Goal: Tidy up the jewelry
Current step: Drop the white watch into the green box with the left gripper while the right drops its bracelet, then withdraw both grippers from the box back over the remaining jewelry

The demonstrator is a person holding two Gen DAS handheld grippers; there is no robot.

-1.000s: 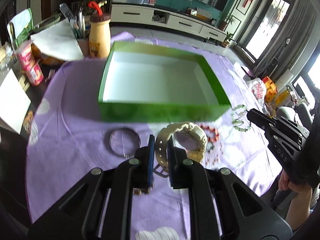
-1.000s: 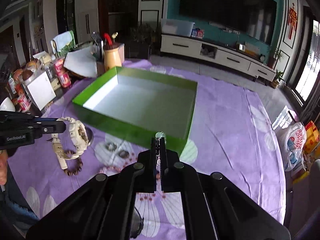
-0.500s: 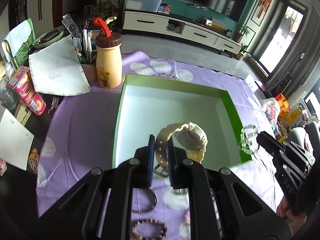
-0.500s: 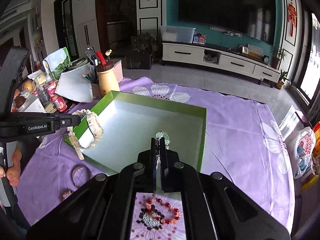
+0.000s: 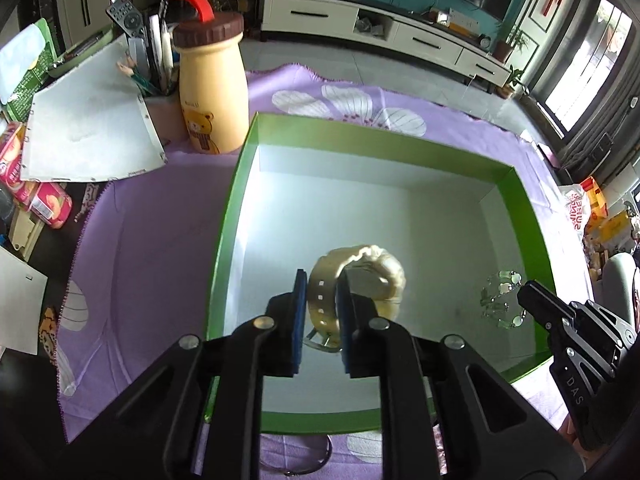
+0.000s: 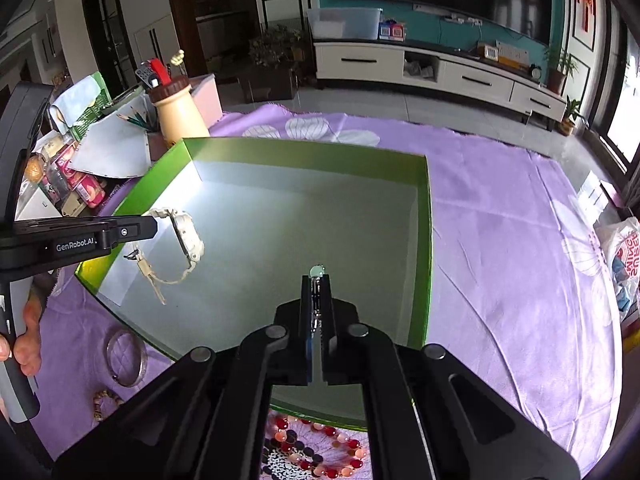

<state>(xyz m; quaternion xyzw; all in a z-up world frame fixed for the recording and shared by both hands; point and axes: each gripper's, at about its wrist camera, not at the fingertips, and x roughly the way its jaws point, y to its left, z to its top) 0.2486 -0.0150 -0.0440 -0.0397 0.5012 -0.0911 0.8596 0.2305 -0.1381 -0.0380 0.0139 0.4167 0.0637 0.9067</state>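
A cream wristwatch (image 5: 372,268) hangs over the white floor of the green box (image 5: 360,132). Its band sits between the blue pads of my left gripper (image 5: 322,292), whose jaws are opening; the band still touches both pads. In the right wrist view the watch (image 6: 188,236) dangles from the left gripper (image 6: 154,227) just inside the box's (image 6: 304,148) left wall. My right gripper (image 6: 318,280) is shut on a pale green bead bracelet (image 5: 502,300), held over the box's near right corner. One bead (image 6: 317,270) shows above its tips.
On the purple cloth (image 6: 500,220) in front of the box lie a silver bangle (image 6: 126,354), a wooden bead bracelet (image 6: 106,398) and a red bead bracelet (image 6: 316,448). A yellow bottle (image 5: 212,92), papers and snack packs crowd the far left.
Both grippers have moved forward from above the cloth to over the inside of the green box, carrying the watch and the bead bracelet. The left jaws stand slightly wider.
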